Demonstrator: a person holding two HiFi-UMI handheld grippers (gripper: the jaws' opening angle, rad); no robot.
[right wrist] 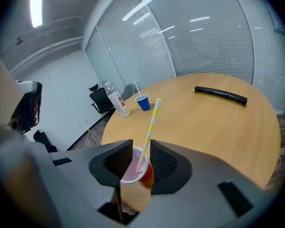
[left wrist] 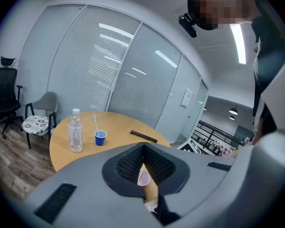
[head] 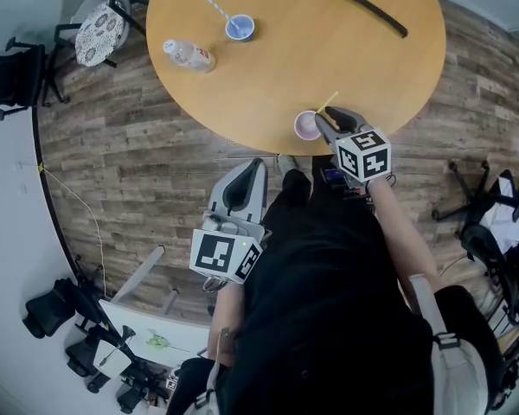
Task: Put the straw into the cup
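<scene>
– So, closest in: what is the right gripper [right wrist: 140, 144] doing?

– Its jaws stand wide apart with nothing held. The pink cup [right wrist: 128, 170] sits between the tips, at the near edge of the table [right wrist: 204, 122]. The pads don't look to be pressing on it.

– And the straw [right wrist: 151, 122]?

– It's in the cup, lower end on the bottom, leaning on the far rim, its yellow-and-white top clear above the jaws. I'd say the jaws are parted so it can rest free; the task looks done.

– Why is the left gripper [left wrist: 143, 146] so far back?

– It hangs off the table by the person's side, jaws together and empty. My guess is that it simply isn't needed.

– Anything farther out?

– A blue cup [right wrist: 143, 102] with its own straw [right wrist: 136, 88], a water bottle [right wrist: 117, 101] beside it, and a long black bar [right wrist: 221, 94] well apart on the far side.

– Any writing?

– The bottle's label has red print, too small to read. Both cups are plain. The marker cube [head: 364, 154] carries only black-and-white squares.
</scene>
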